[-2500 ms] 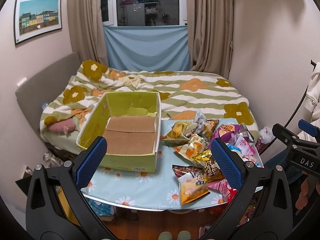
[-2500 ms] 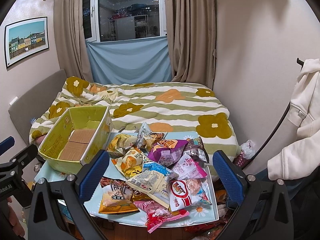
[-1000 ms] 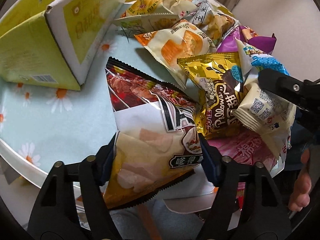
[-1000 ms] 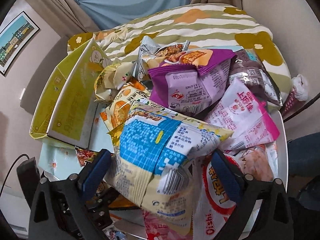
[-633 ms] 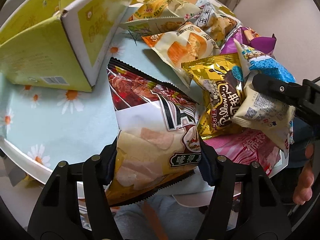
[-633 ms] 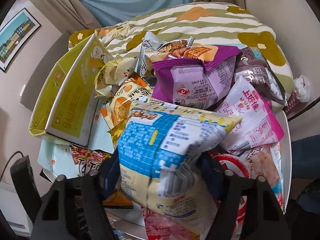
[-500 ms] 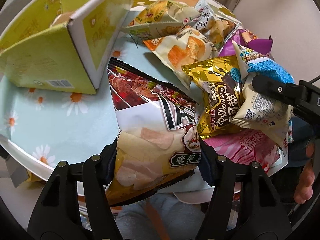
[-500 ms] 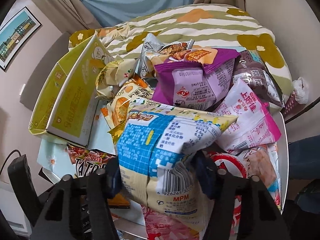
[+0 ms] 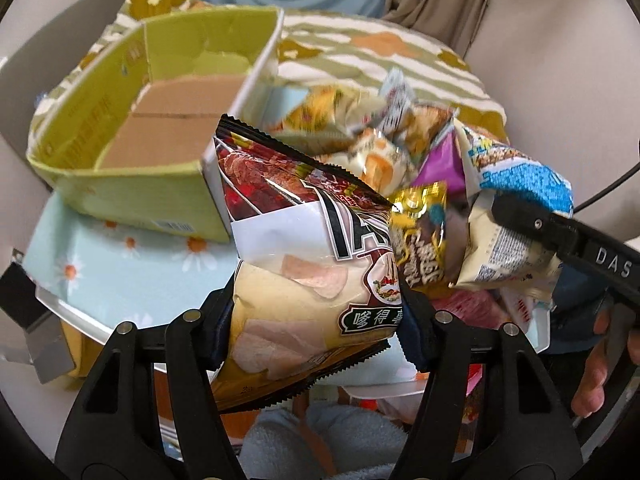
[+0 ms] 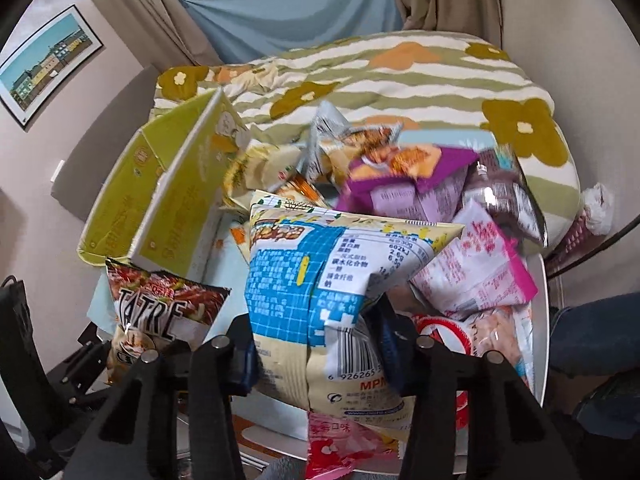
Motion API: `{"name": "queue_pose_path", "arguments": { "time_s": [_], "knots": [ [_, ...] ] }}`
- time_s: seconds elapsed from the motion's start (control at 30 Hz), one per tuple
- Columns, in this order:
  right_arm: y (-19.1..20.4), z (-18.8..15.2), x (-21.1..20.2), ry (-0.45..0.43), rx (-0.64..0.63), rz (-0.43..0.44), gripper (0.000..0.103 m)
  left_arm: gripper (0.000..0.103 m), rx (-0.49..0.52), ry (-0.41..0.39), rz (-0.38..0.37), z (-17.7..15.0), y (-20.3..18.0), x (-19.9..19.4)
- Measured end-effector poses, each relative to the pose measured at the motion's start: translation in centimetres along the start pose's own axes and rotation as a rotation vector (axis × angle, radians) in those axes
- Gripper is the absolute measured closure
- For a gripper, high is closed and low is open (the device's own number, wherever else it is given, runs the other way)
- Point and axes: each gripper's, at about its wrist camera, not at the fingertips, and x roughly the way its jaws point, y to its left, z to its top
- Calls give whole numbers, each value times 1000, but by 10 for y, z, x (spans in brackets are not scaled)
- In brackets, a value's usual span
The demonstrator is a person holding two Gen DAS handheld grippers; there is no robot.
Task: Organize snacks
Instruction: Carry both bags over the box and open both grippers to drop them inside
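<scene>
Two snack bags pinched and raised above the pile: dark red-and-cream crinkled chip bag (image 9: pixel 308 264) clamped in left gripper (image 9: pixel 316 320); blue-grid and pale yellow foil packet (image 10: pixel 320 292) squeezed tight in right gripper (image 10: pixel 316 356). Left wrist view alone reveals brown cardboard floor of open yellow-green cardboard box (image 9: pixel 120 184), nothing inside, and a person's fingers (image 9: pixel 596 376) on the right handle. Right wrist view alone reveals purple pouch (image 10: pixel 404 188), pink-and-white packet (image 10: pixel 476 264), framed picture on wall (image 10: pixel 48 68). Remaining packets heaped on daisy-print tablecloth (image 9: pixel 120 268), motion-blurred, labels unreadable. Lower ends of both held bags hidden behind gripper frames.
</scene>
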Motion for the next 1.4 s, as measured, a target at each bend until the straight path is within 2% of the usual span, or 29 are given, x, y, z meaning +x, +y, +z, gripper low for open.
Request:
{"name": "queue_pose_path", "arguments": {
  "time_s": [0.2,0.37,0.5,0.67,0.83,0.97,1.1,1.17,1.23,1.4],
  "knots": [
    [24,24,-19,-64,-68,9,60,39,1,-84,8,32,17,-27],
    [56,58,-25,-122,-117,7,60,39,11,-145,18,78,48,-36],
    [89,83,-19,-161,-147,-7,60,39,19,-175,20,125,89,-36],
    [137,118,7,-174,-127,-16,59,39,41,-163,16,177,140,-18],
    [183,151,51,-148,-100,-37,59,39,79,-103,-3,226,183,28],
    [204,167,88,-107,-64,-75,59,39,119,-49,-17,245,200,68],
    [215,175,120,-65,-45,-69,59,39,138,-2,-33,253,208,100],
    [219,177,131,-58,-43,-86,59,33,137,16,-19,255,212,113],
    [221,178,138,-50,-44,-94,59,0,132,24,-7,255,215,120],
    [224,179,149,-28,-38,-100,59,0,125,11,-7,248,220,114]
  ]
}}
